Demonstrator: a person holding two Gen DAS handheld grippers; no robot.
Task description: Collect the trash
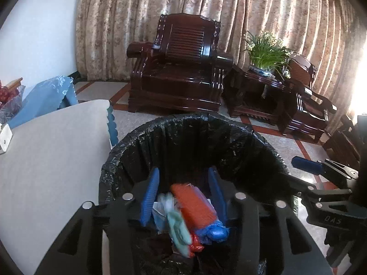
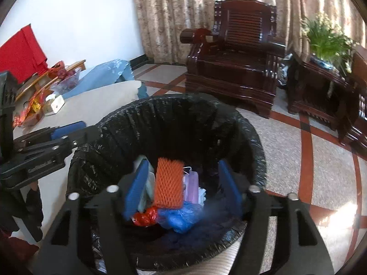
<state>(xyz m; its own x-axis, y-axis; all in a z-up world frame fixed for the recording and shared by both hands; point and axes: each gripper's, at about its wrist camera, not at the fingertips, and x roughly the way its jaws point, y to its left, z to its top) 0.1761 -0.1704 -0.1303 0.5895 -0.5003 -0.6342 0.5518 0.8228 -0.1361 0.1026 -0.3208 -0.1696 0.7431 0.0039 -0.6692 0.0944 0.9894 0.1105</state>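
A bin with a black bag liner (image 1: 188, 135) (image 2: 179, 114) stands on the floor beside the table. Inside lie an orange foam net (image 1: 195, 206) (image 2: 168, 183), blue plastic (image 1: 215, 231) (image 2: 179, 217), a red wrapper (image 2: 144, 217), a lilac pack (image 2: 192, 185) and a blurred pale green piece (image 1: 179, 229). My left gripper (image 1: 183, 194) is open over the bin mouth; the pale green piece sits between and below its fingers, apart from them. My right gripper (image 2: 183, 188) is open and empty over the bin. Each gripper shows in the other's view (image 1: 321, 178) (image 2: 45, 146).
A table with a pale cloth (image 1: 52, 155) (image 2: 96, 105) stands left of the bin, holding a white box (image 2: 55, 103), snack packs (image 2: 29, 112) and a fruit bowl (image 2: 66, 80). Dark wooden armchairs (image 1: 181, 68) (image 2: 238, 57), a plant (image 1: 266, 50) on a side table, curtains behind.
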